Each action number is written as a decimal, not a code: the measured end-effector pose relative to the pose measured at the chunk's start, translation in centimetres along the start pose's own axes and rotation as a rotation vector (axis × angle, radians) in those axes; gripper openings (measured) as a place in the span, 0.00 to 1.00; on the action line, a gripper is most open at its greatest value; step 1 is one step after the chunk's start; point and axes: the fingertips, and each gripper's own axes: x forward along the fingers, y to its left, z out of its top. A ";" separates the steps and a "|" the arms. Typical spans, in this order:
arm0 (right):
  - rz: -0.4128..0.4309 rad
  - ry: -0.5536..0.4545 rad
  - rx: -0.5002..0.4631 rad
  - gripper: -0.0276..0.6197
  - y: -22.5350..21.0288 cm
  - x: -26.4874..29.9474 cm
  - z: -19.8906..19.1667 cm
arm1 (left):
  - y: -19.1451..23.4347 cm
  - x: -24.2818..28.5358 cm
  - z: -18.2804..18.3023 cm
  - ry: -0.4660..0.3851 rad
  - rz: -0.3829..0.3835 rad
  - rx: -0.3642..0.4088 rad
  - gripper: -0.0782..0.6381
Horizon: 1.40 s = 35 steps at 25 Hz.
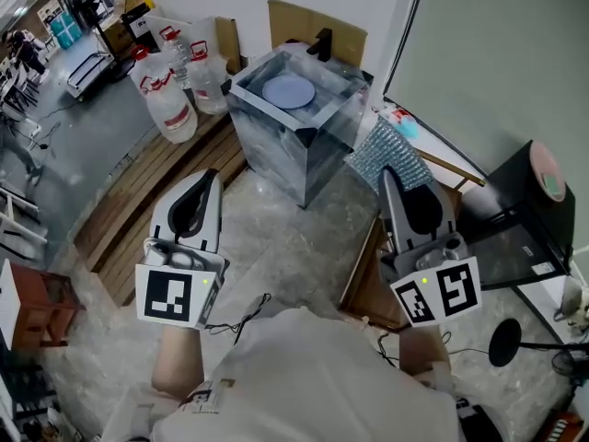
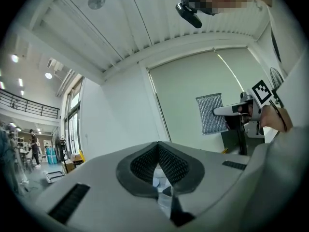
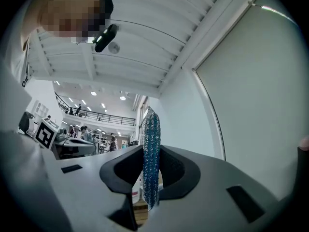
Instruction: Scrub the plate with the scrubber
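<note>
A pale blue plate [image 1: 289, 90] lies flat inside a clear-walled basin [image 1: 276, 159] ahead of me. My left gripper [image 1: 211, 179] is raised before the basin's near left side, jaws shut with nothing between them; in the left gripper view the left gripper [image 2: 158, 154] aims up at wall and ceiling. My right gripper [image 1: 387, 175] is shut on the scrubber [image 1: 386, 153], a silvery blue mesh pad held just right of the basin. The right gripper view shows the scrubber [image 3: 151, 149] edge-on, pinched by the right gripper [image 3: 150, 178]. The scrubber [image 2: 212, 113] also shows in the left gripper view.
Several water jugs [image 1: 171, 109] stand left of the basin on a wooden slatted platform [image 1: 138, 201]. A black faucet-like piece [image 1: 322, 42] sits at the basin's back edge. A black box [image 1: 520, 212] and a low wooden table [image 1: 366, 279] are on the right.
</note>
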 end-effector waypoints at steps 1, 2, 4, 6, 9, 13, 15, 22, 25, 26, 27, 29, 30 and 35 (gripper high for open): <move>0.003 0.007 -0.003 0.20 0.0 0.0 -0.2 | -0.1 0.0 0.3 -0.006 -0.002 0.009 0.13; 0.005 0.014 -0.006 0.20 0.0 0.0 -0.4 | -0.3 -0.1 0.4 -0.010 -0.002 0.012 0.13; 0.012 0.024 -0.005 0.20 0.1 0.0 -0.9 | -0.4 0.0 0.3 -0.005 -0.001 0.010 0.13; 0.018 0.030 0.005 0.20 0.1 0.2 -1.1 | -0.6 0.1 -0.2 0.029 -0.001 0.002 0.13; 0.037 0.031 0.032 0.20 0.3 0.6 -1.1 | -1.3 0.5 -1.0 0.085 -0.010 -0.024 0.13; 0.051 0.022 0.092 0.20 -0.6 1.4 -1.6 | -2.4 1.9 -1.4 0.076 -0.071 0.021 0.13; 0.041 0.030 0.086 0.20 -1.1 2.0 -2.5 | -2.9 2.6 -1.8 0.068 -0.096 0.044 0.13; 0.022 0.055 0.072 0.20 -2.5 4.7 -5.1 | -0.9 6.2 -4.7 0.068 -0.095 0.001 0.13; 0.028 0.071 0.078 0.20 -3.3 6.8 -6.1 | 0.0 8.3 -5.0 0.067 -0.103 -0.015 0.13; 0.034 0.076 0.078 0.20 -3.4 7.8 -6.4 | 0.6 9.0 -5.1 0.065 -0.091 -0.021 0.13; 0.042 0.081 0.075 0.20 -3.5 8.8 -6.7 | 1.5 9.5 -5.2 0.064 -0.074 -0.024 0.13; 0.058 0.086 0.066 0.20 -3.4 10.9 -7.2 | 3.4 10.8 -6.1 0.065 -0.054 -0.024 0.13; 0.064 0.087 0.063 0.20 -3.4 11.9 -7.5 | 4.3 11.6 -6.7 0.064 -0.054 -0.019 0.13; 0.060 0.100 0.075 0.20 -4.5 17.8 -8.9 | 8.1 16.5 -8.5 0.055 -0.084 -0.034 0.13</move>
